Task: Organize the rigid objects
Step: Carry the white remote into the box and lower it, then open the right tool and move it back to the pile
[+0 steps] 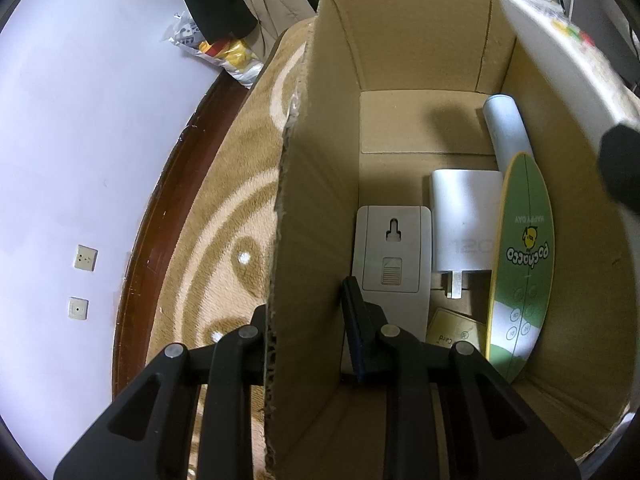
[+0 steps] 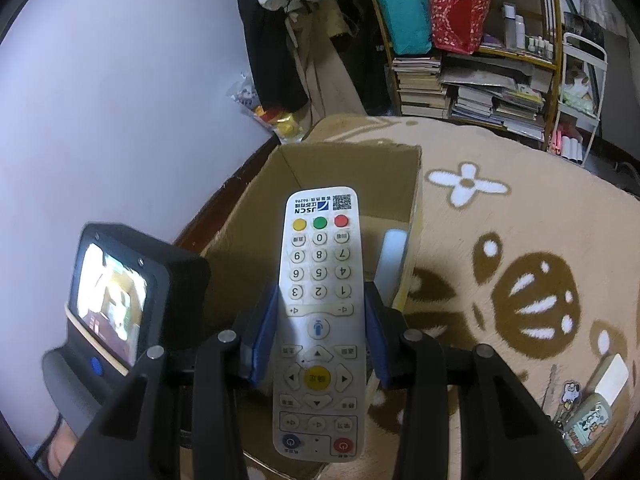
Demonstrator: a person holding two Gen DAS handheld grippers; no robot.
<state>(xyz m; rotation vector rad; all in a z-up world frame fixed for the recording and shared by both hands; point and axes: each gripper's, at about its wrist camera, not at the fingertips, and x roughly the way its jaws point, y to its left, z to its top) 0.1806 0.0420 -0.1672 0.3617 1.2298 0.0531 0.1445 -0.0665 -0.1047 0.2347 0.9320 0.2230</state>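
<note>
Left wrist view: the left gripper (image 1: 310, 320) straddles the left wall of the cardboard box (image 1: 304, 208), one finger outside, one inside, clamping it. On the box floor lie a grey-white wall-mount device (image 1: 390, 256), a silver charger plug (image 1: 466, 224), a pale tube (image 1: 506, 128), a yellow card (image 1: 454, 330) and a green Pochacco oval board (image 1: 522, 264) leaning on the right wall. Right wrist view: the right gripper (image 2: 320, 332) pinches a white remote control (image 2: 318, 320) at mid-length between its blue pads (image 2: 264, 332), above the box, which rests on a tan patterned blanket (image 2: 520, 240).
</note>
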